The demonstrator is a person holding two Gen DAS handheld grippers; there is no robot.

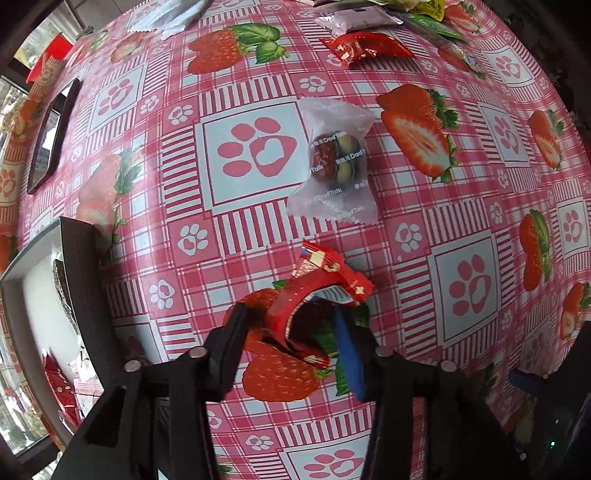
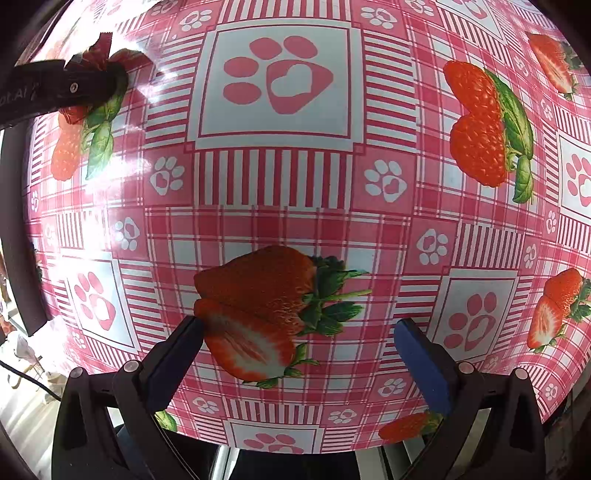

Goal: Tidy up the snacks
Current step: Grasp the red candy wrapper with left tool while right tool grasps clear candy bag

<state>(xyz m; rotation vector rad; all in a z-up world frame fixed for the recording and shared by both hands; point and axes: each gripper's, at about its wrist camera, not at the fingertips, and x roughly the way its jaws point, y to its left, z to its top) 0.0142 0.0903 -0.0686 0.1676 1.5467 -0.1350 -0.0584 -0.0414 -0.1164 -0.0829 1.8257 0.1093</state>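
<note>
My left gripper (image 1: 295,328) is closed on a red snack packet (image 1: 314,295), low in the middle of the left wrist view. The packet is glossy red foil with gold marks and a white patch near its crimped end, and it is bent into an arch between my two fingers. Its lower part is tucked behind the blue pad, so I cannot see its whole length. Its long axis runs from lower left to upper right, the crimped end pointing up the frame.

Just above it lies a white translucent packet (image 1: 334,162) printed DadTalk, with dark red and pale round pieces showing through — it stands upright in the frame, ends splayed. Along the top edge, cut off, are another red packet (image 1: 365,46), a pale pink one (image 1: 354,18) and green wrappers. At the left edge sits a dark-walled box (image 1: 79,266), its contents blurred.

My right gripper (image 2: 295,343) gapes wide with nothing between its fingers, over the strawberry tablecloth (image 2: 280,177). In the upper left of that view — my left gripper (image 2: 110,79), the red foil (image 2: 101,51) poking out above it.
</note>
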